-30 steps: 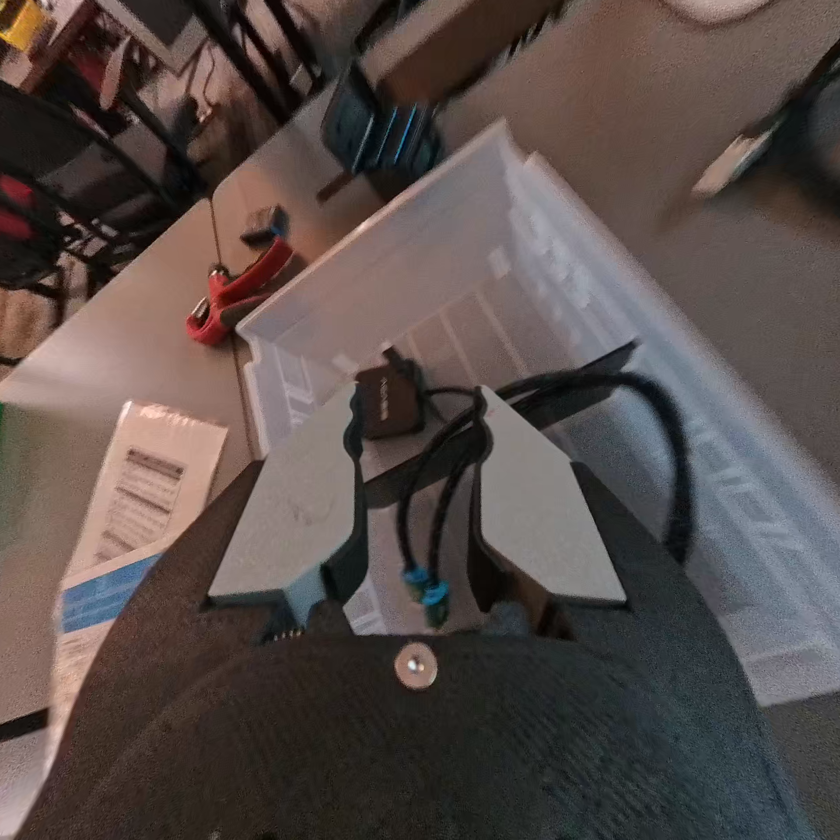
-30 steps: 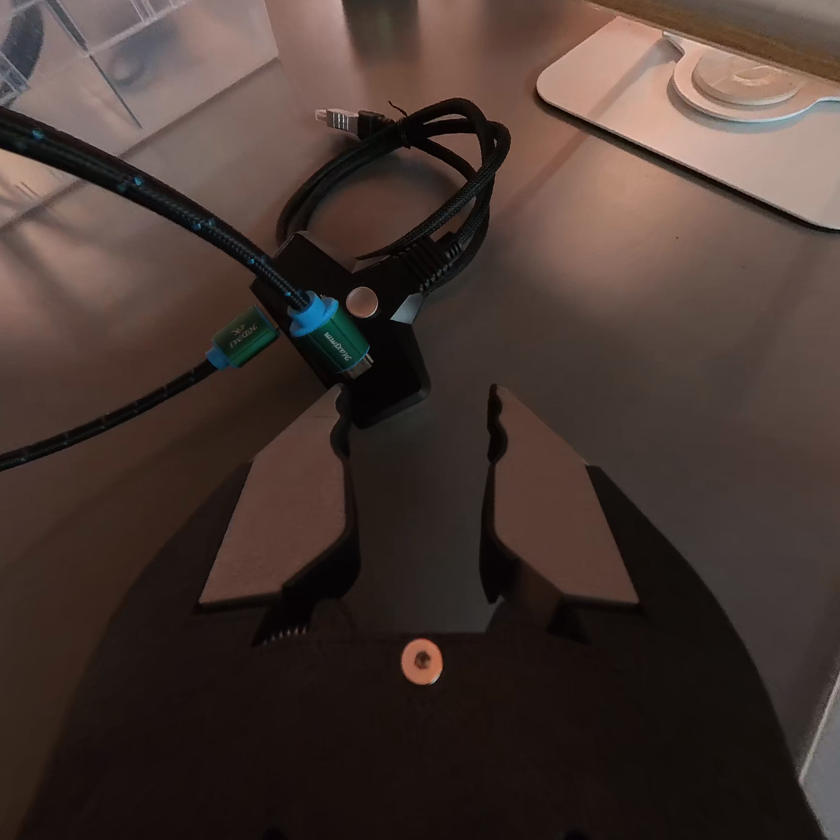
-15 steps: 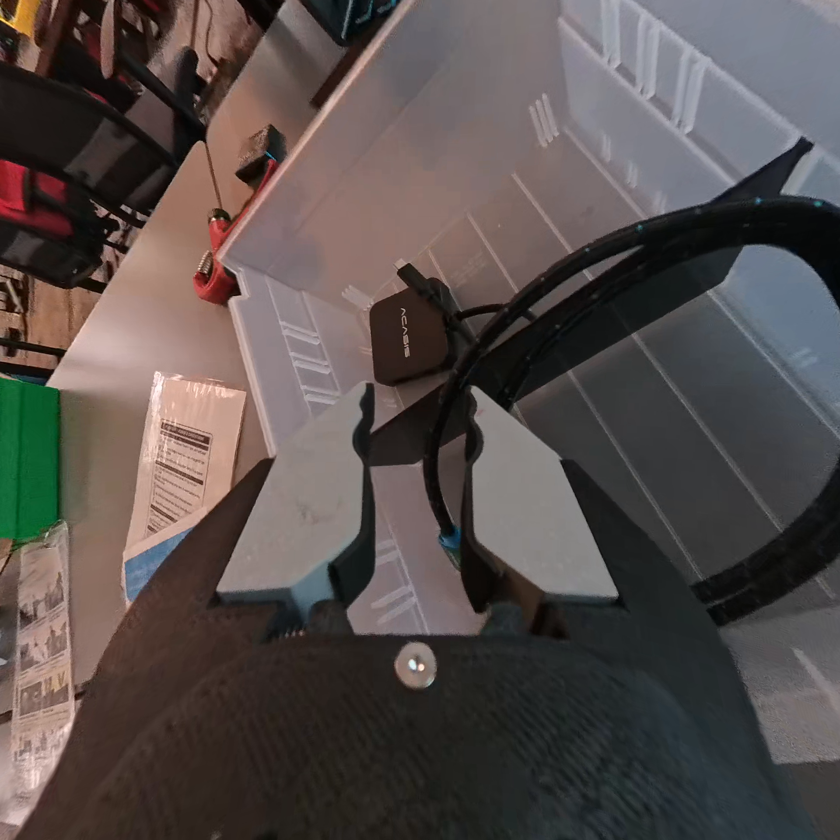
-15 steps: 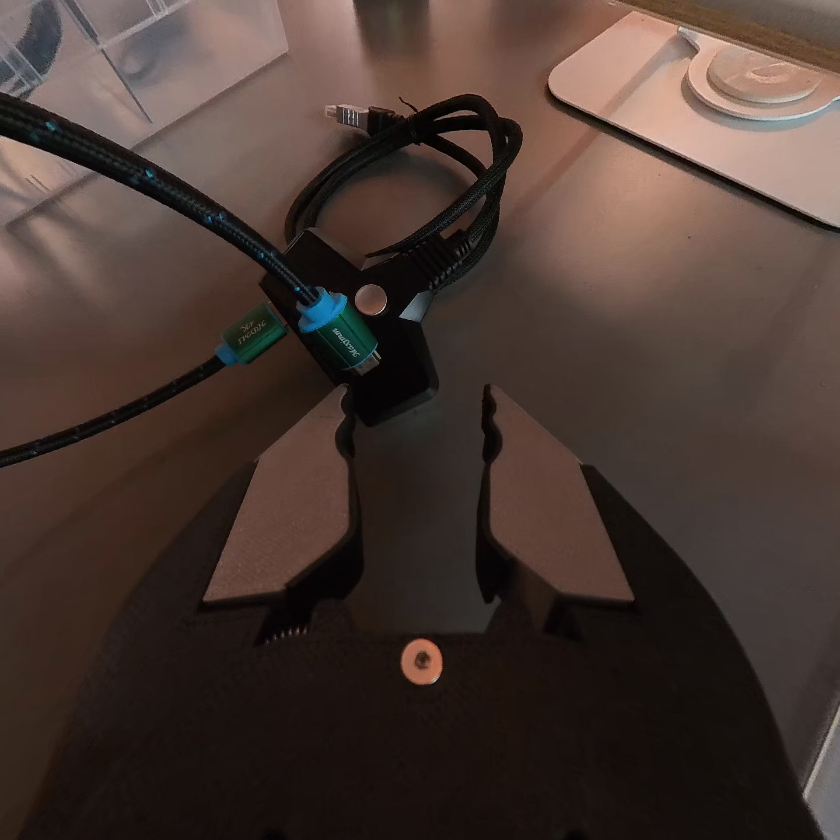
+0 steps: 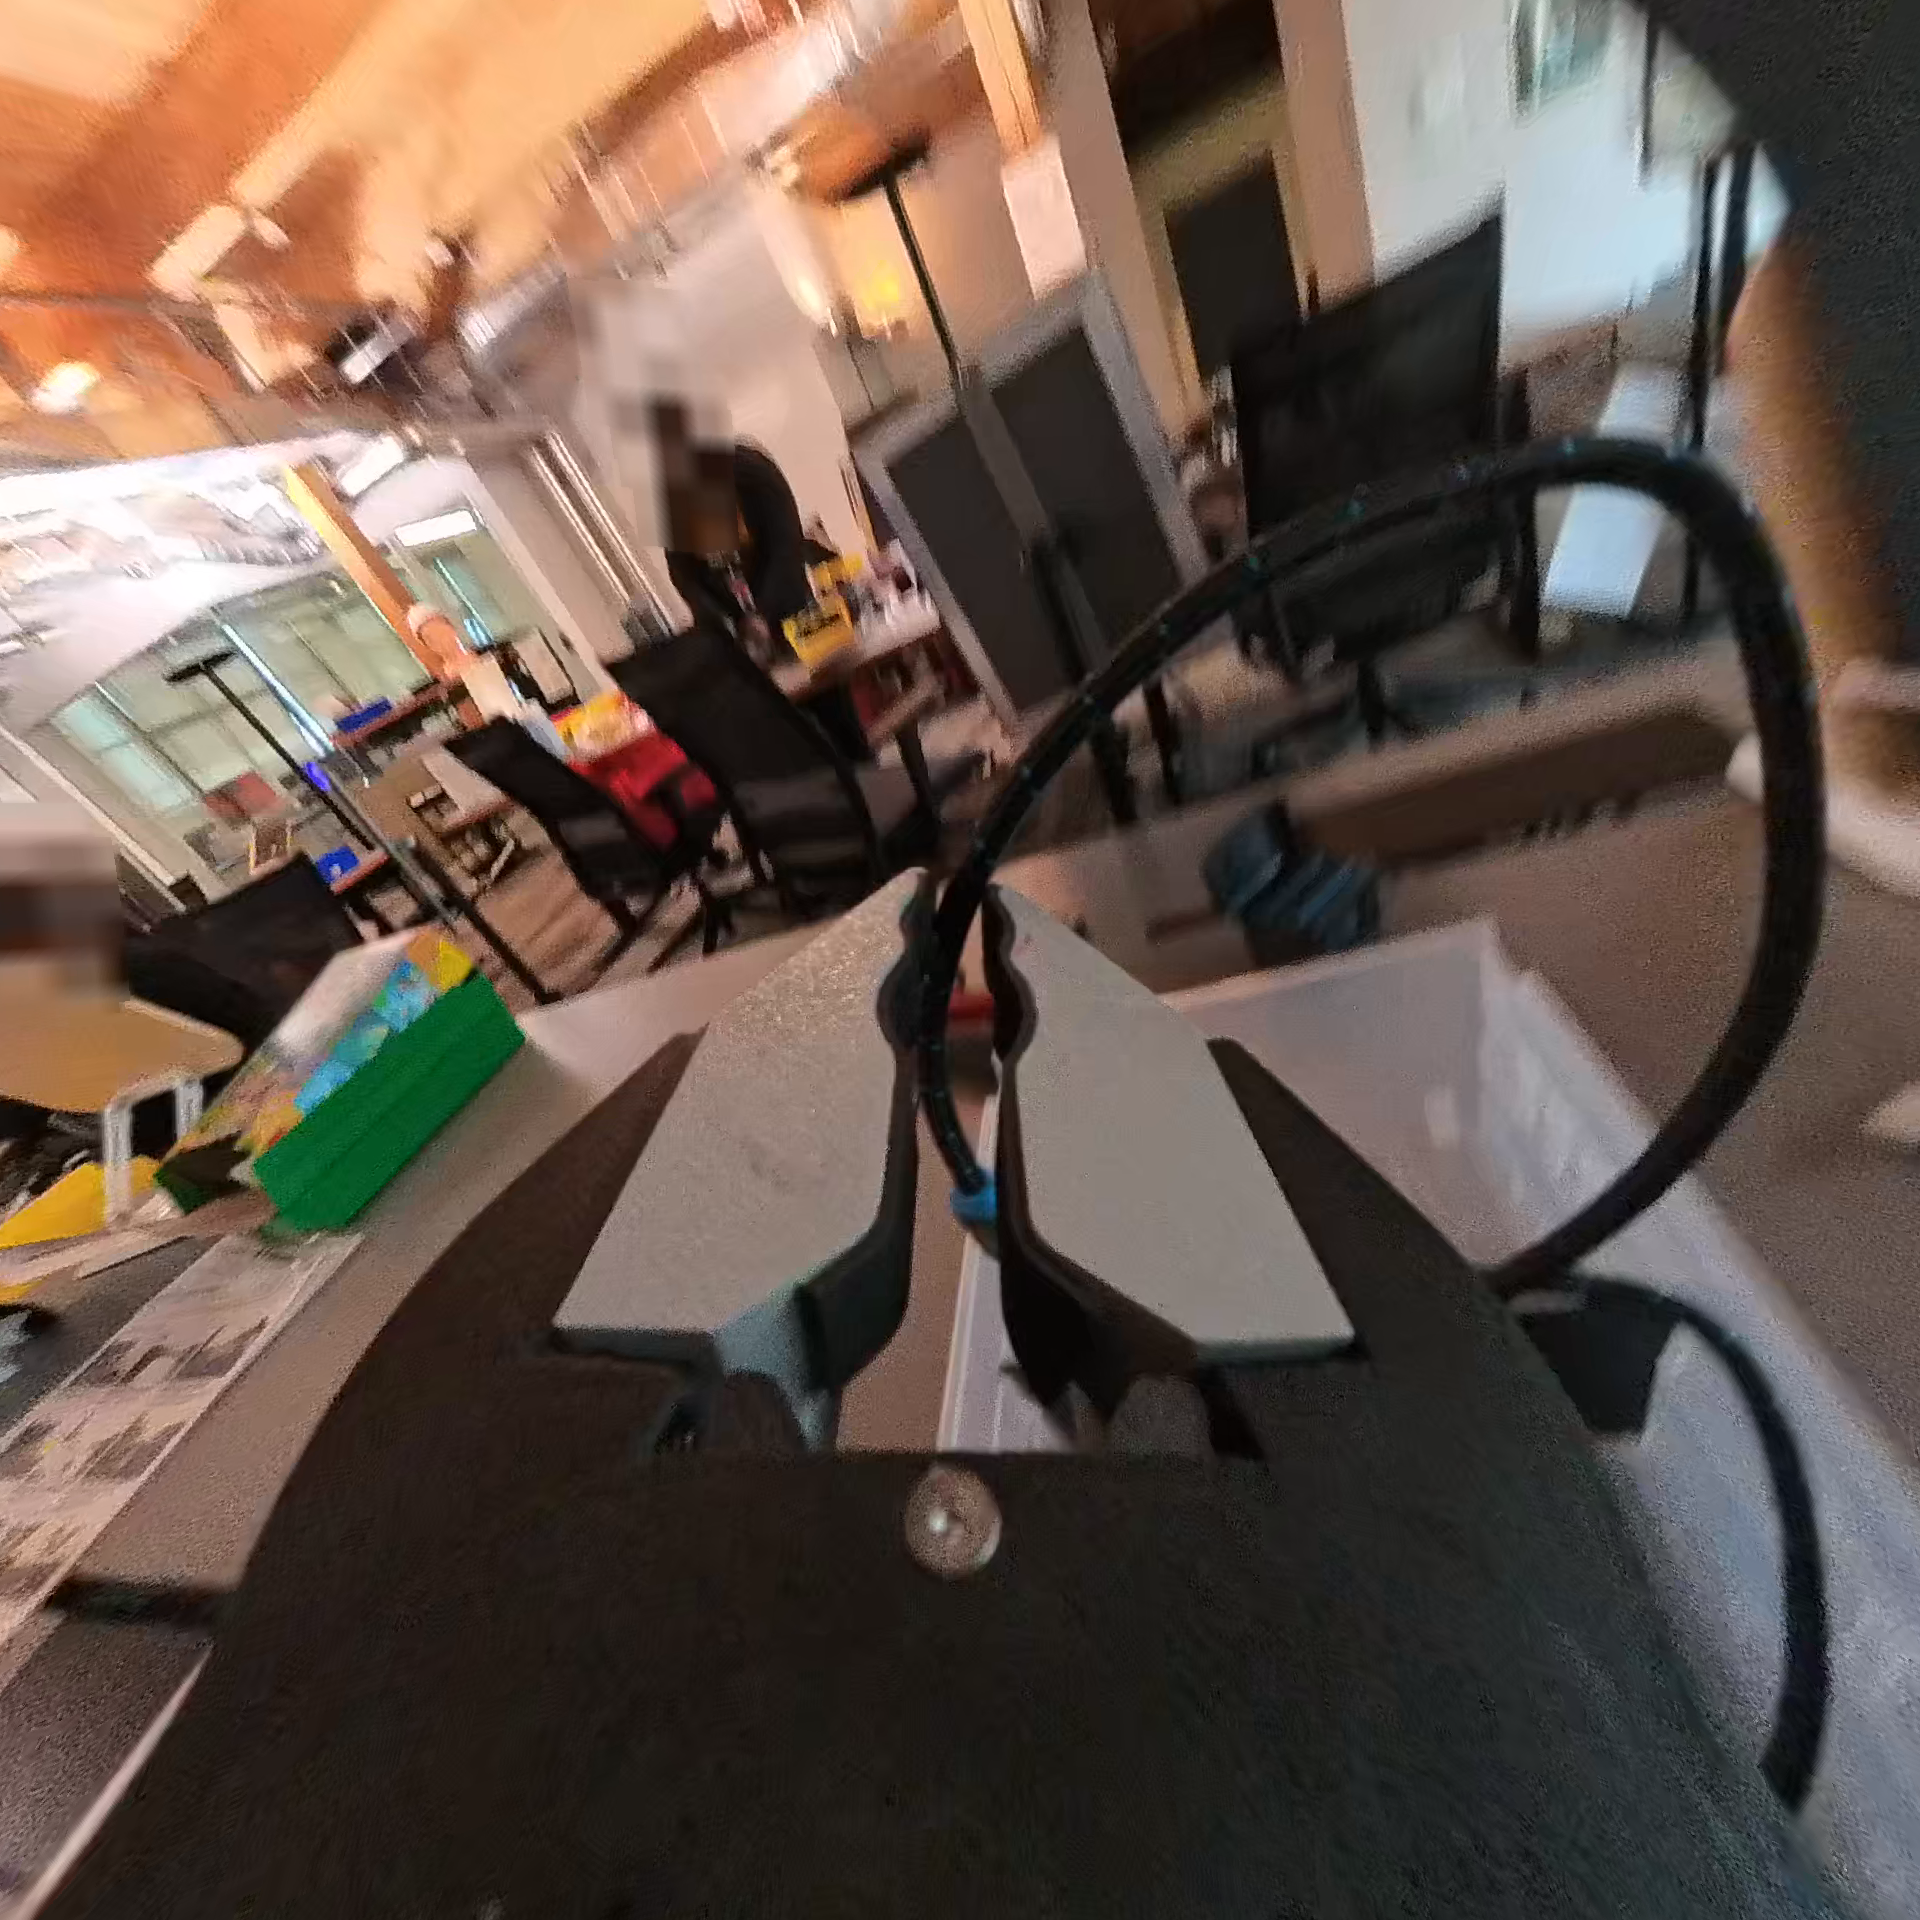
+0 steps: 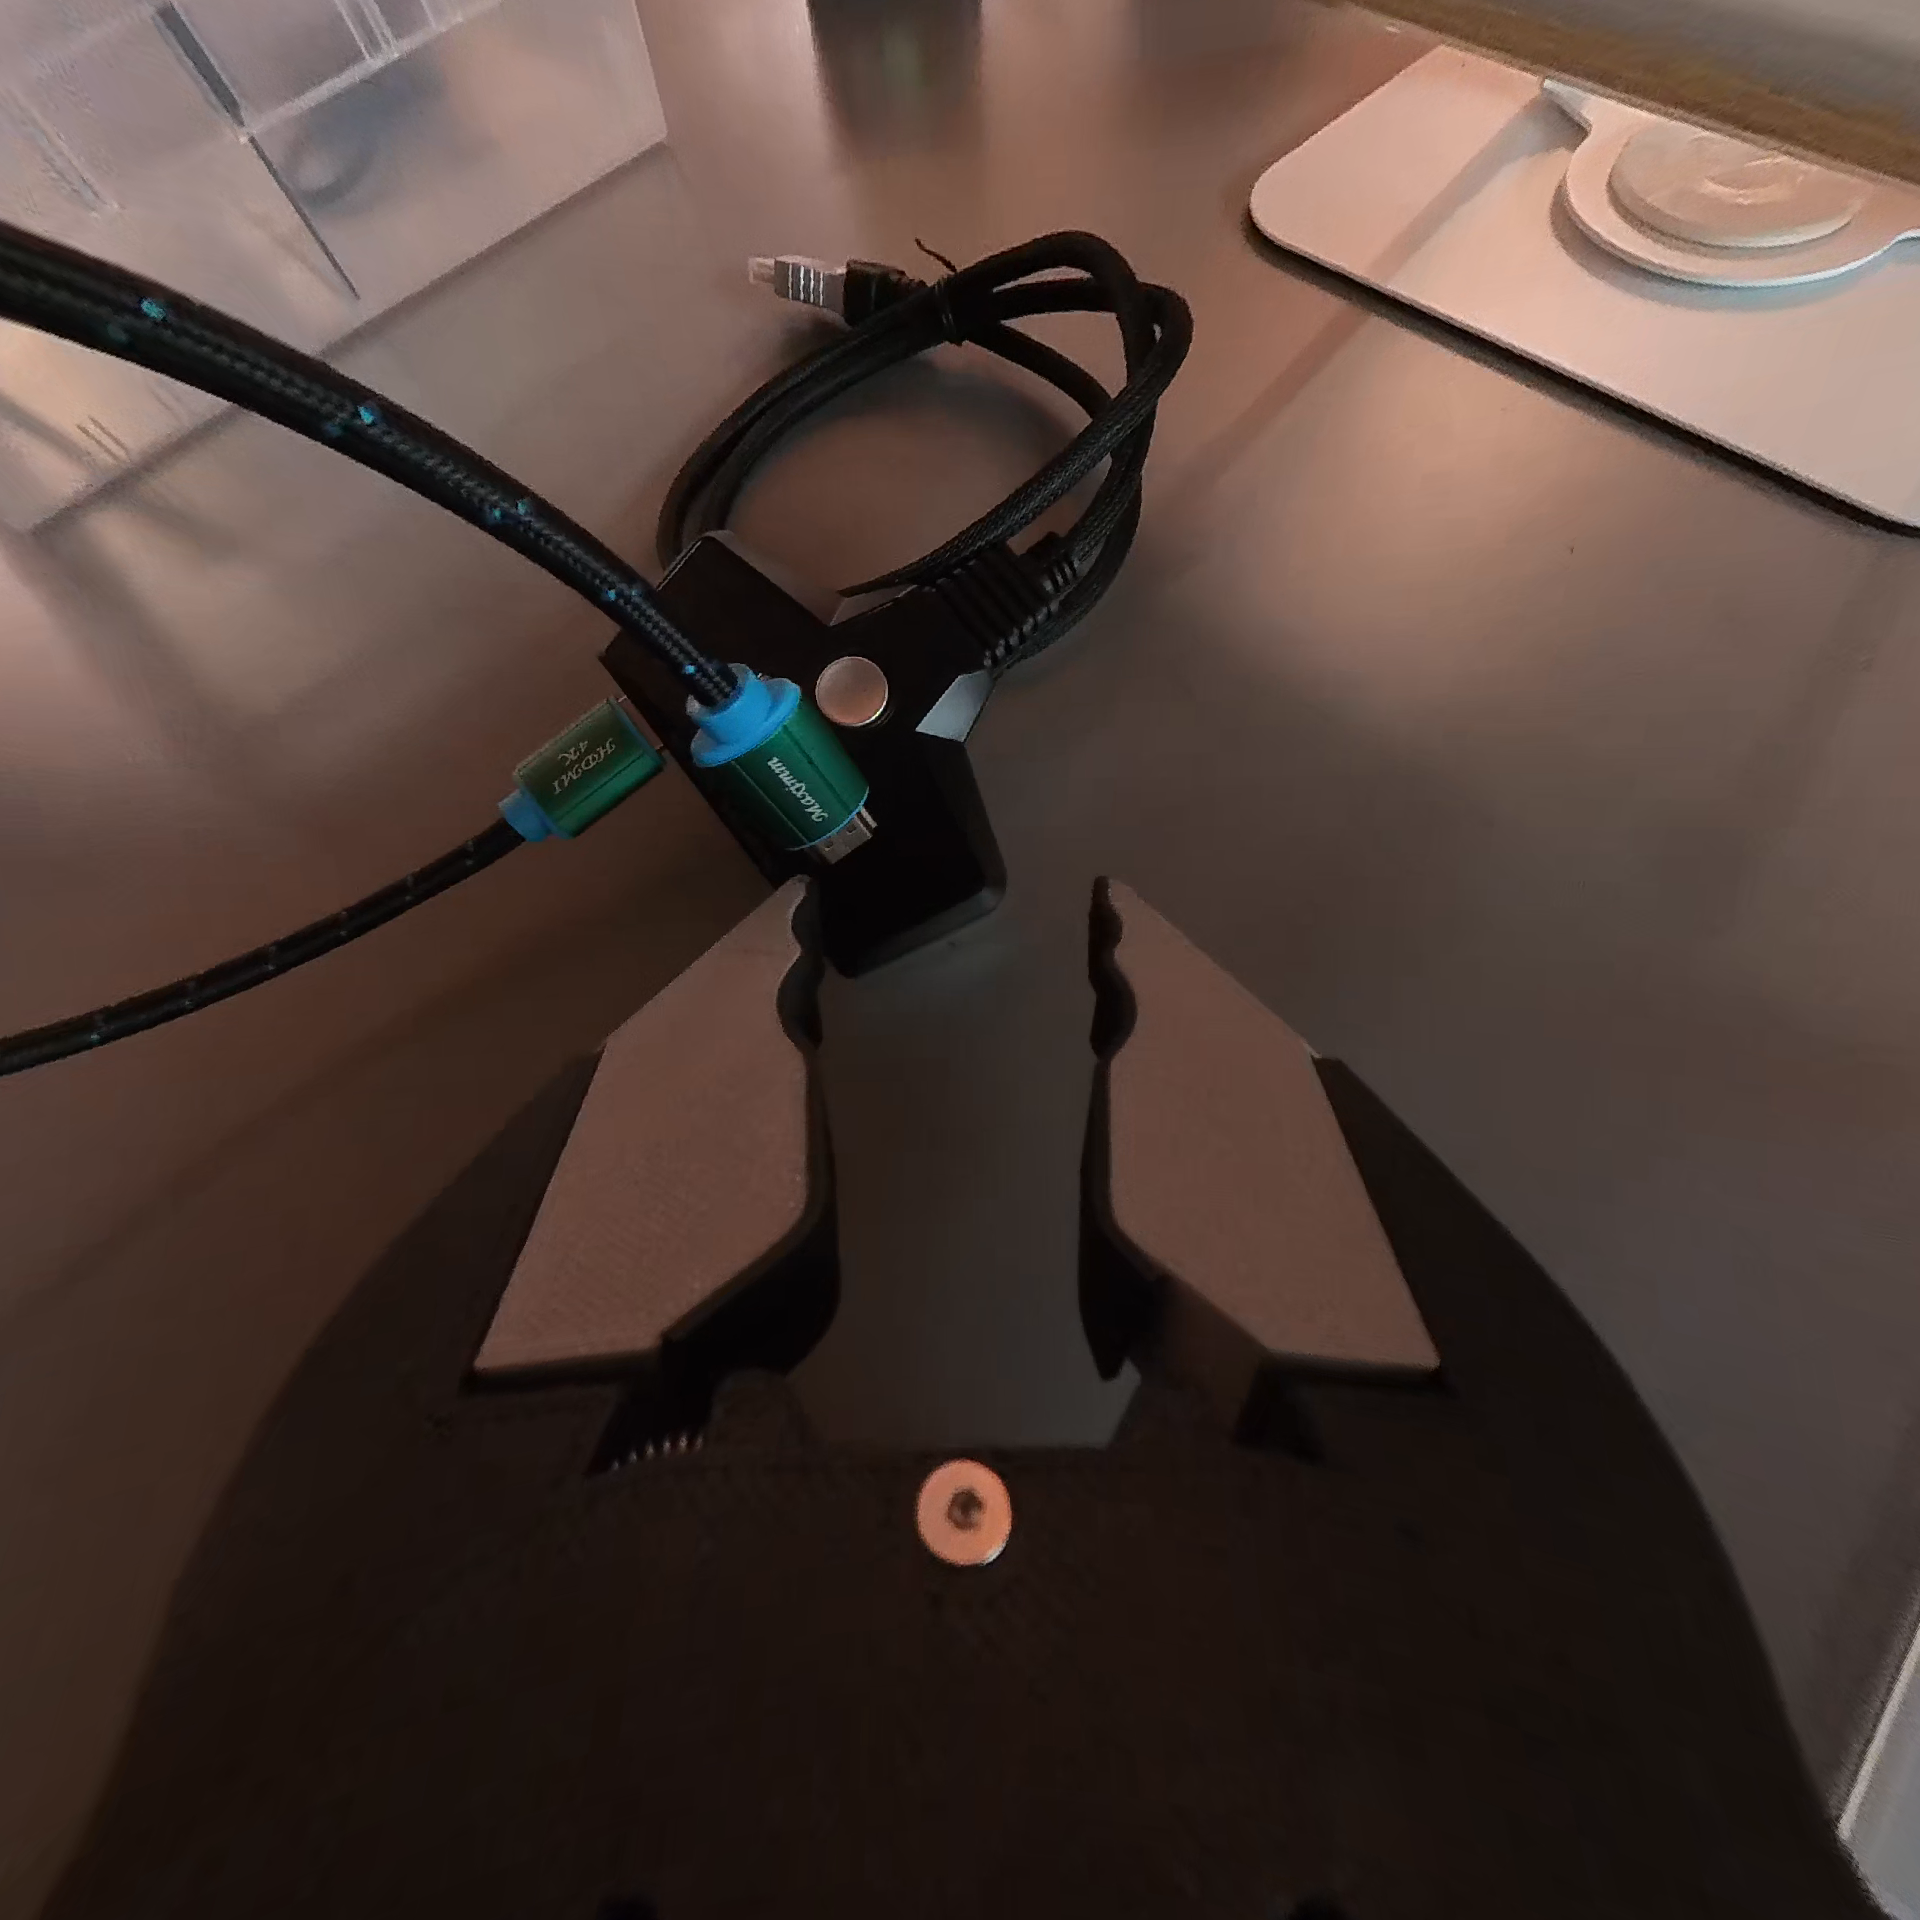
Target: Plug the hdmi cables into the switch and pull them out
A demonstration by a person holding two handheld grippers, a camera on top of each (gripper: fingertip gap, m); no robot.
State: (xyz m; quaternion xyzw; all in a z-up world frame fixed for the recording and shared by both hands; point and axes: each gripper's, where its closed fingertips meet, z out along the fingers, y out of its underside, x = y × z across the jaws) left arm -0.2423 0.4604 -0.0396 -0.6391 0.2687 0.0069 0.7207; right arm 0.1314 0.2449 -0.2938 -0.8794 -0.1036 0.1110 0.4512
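In the left wrist view my left gripper (image 5: 951,940) is shut on a black braided HDMI cable (image 5: 1247,566). Its blue collar (image 5: 971,1200) sits between the fingers, and the cable arcs up and to the right. In the right wrist view the black switch (image 6: 914,831) lies on the table. One green plug (image 6: 587,779) sits in its left side. A second green plug (image 6: 795,784) rests on top of the switch with its metal tip bare. My right gripper (image 6: 951,920) is open and empty, just before the switch's near end.
The switch's own coiled black lead (image 6: 1039,416) lies behind it. A clear box (image 6: 312,135) stands at the far left and a white monitor foot (image 6: 1558,291) at the far right. The left wrist view shows a clear bin (image 5: 1455,1039), a green box (image 5: 384,1081) and papers (image 5: 125,1382). The grippers' ends are close to 50 centimetres from one another. To reach the green plug (image 6: 587,779) in a straight line is about 6 centimetres for my right fingers, about 45 centimetres for my left.
My left gripper has closed on the cable over the clear bin and swung up towards the room. My right gripper has narrowed a little and barely moved.
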